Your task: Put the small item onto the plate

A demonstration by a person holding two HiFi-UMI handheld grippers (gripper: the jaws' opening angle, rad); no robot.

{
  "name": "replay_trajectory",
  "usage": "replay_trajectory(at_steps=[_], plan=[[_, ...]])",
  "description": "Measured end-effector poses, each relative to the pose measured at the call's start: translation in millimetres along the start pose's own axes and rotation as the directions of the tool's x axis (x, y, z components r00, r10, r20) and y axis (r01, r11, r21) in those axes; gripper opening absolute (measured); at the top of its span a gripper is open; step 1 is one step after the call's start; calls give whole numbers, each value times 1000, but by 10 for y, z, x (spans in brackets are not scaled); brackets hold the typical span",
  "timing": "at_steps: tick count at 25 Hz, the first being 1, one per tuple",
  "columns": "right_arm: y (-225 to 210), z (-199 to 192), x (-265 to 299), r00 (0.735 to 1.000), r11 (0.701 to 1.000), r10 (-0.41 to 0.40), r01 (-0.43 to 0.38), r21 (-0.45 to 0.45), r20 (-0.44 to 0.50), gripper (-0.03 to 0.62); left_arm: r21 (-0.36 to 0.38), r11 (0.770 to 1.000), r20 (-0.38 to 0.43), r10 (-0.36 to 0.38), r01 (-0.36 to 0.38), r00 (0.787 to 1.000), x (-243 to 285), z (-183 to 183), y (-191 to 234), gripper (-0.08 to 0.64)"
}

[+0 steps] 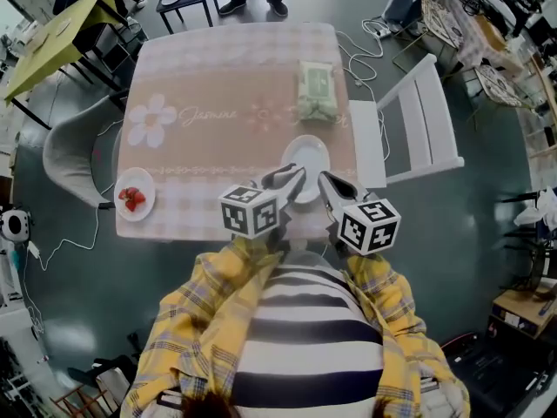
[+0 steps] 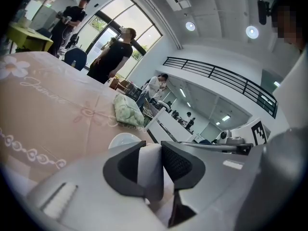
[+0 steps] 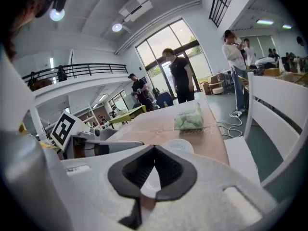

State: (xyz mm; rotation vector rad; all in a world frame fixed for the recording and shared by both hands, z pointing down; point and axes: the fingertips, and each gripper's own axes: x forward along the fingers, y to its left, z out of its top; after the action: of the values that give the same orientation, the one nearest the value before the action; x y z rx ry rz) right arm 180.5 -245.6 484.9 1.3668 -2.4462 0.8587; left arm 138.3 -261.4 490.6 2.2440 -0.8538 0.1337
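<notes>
Plate (image 1: 307, 153) partly behind left claw (image 1: 287, 179)

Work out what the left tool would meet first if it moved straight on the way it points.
Probably the empty round white plate, just ahead of the left tool. The soft green packet lies farther along, though depth is hard to judge.

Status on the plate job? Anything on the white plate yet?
Done: nothing; the white plate is bare.
In hand: nothing. The left gripper is open and the right gripper is shut and empty, both at the table's near edge by the plate.
Left: all of it. A green packet lies beyond the plate, and strawberries sit on a small dish at the left corner. I cannot tell which is the item to move.
</notes>
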Motion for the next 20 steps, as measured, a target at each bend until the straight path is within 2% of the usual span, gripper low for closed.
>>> replay_trajectory(at_steps=[8,12,16,20], plan=[[-100,46,94,999,999,46,-47,-8,-27,-3,25,999,-120,44,-42,992,206,-94,84,98],[-132,43,119,998,998,57,-57,-2,-36,-3,52,998,-191,43,-33,981,287,-185,76,99],[-154,37,137,997,998,62,-62,4,-41,-3,77,997,-224,45,-29,973,339,-237,95,101],[-156,56,166,997,998,69,-69,6,-44,-3,74,997,-221,29,-13,975,384,-217,94,106]])
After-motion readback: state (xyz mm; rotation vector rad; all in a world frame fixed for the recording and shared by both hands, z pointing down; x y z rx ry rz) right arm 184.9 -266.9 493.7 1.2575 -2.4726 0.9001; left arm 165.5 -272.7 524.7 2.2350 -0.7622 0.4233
